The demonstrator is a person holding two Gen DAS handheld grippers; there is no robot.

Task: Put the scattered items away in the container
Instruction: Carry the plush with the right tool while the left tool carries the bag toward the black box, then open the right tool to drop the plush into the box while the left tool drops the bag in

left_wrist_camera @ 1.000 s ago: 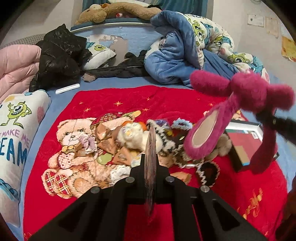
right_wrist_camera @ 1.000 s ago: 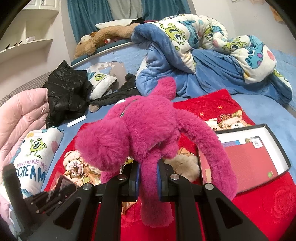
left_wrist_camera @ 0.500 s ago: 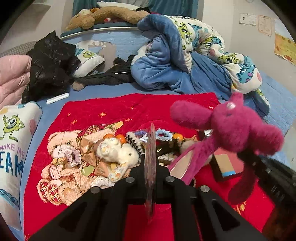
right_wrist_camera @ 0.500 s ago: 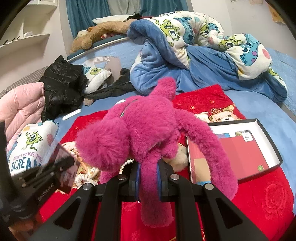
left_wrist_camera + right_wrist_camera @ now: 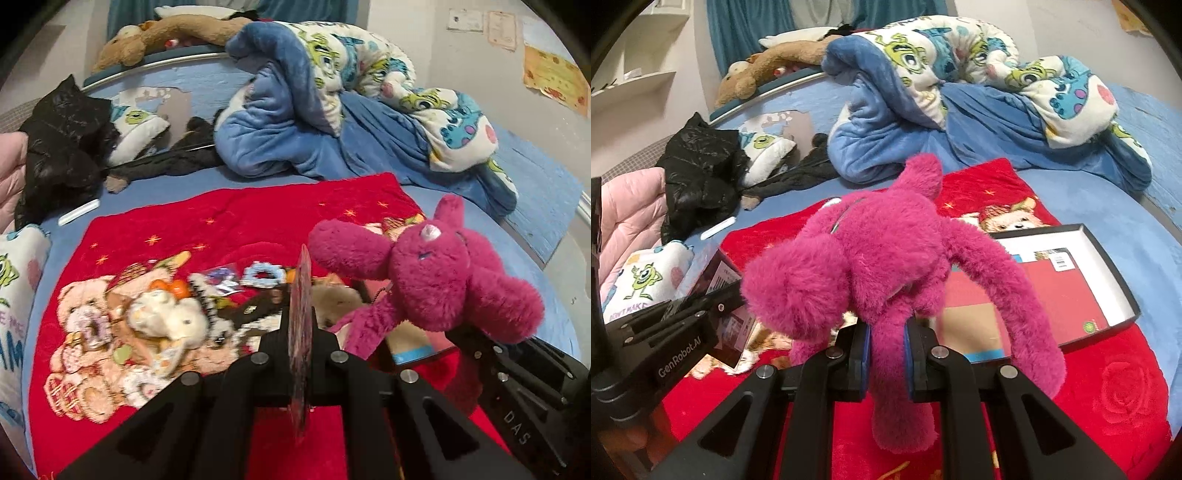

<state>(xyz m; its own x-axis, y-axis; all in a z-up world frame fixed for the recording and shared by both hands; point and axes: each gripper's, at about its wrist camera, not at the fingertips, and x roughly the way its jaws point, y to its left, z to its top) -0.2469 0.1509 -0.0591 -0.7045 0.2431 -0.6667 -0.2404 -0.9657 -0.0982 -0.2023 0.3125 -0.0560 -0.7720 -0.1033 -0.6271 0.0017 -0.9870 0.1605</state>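
We are clenching the right tool (image 5: 885,349) on the pink plush (image 5: 879,266) above the box (image 5: 1115,269), the left tool (image 5: 301,332) on a card (image 5: 300,314); dangling limbs risk snagging.

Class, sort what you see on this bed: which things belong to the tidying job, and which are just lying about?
Part of the job:
- magenta plush toy, clamped in the right gripper
- flat card packet, clamped in the left gripper
- open black box
- small toys on the red blanket

Just lying about:
- blue monster quilt
- black jacket
- brown plush dog
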